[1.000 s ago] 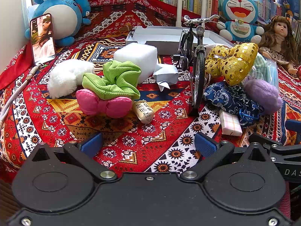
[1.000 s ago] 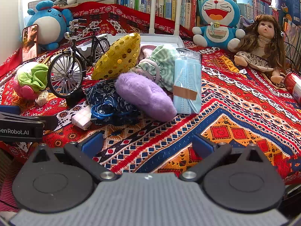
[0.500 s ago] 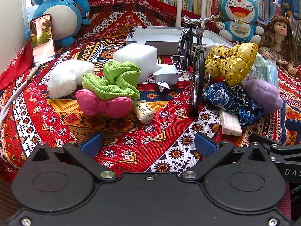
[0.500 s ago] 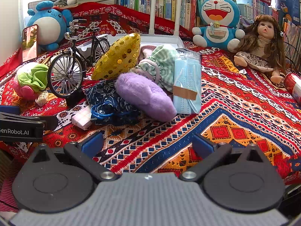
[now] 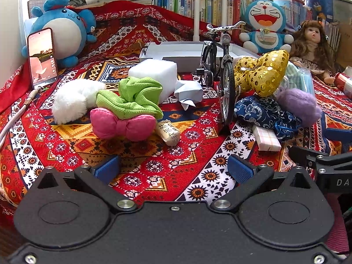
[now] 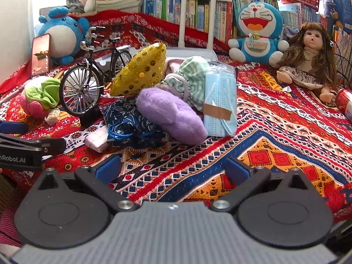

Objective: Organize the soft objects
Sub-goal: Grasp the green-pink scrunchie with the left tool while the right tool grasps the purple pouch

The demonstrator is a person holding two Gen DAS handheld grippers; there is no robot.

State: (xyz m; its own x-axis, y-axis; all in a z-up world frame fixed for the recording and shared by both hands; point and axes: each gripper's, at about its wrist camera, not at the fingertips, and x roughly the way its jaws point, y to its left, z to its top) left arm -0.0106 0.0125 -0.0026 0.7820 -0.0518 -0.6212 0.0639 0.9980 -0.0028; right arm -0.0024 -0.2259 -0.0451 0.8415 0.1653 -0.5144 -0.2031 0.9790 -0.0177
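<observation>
Both grippers' arms: "DA" (image 5: pixel 343 182), "nRobot.AI" (image 6: pixel 13 159).

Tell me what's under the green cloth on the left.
The green cloth lies on a pink bow-shaped cushion, with a white fluffy ball beside it. Whether anything else sits beneath the cloth is hidden.

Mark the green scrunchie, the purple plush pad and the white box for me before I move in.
green scrunchie (image 5: pixel 134 98), left wrist view, on its ruffled middle fold.
purple plush pad (image 6: pixel 169 114), right wrist view, on its fuzzy top face.
white box (image 5: pixel 176 60), left wrist view, on its near outer wall.
</observation>
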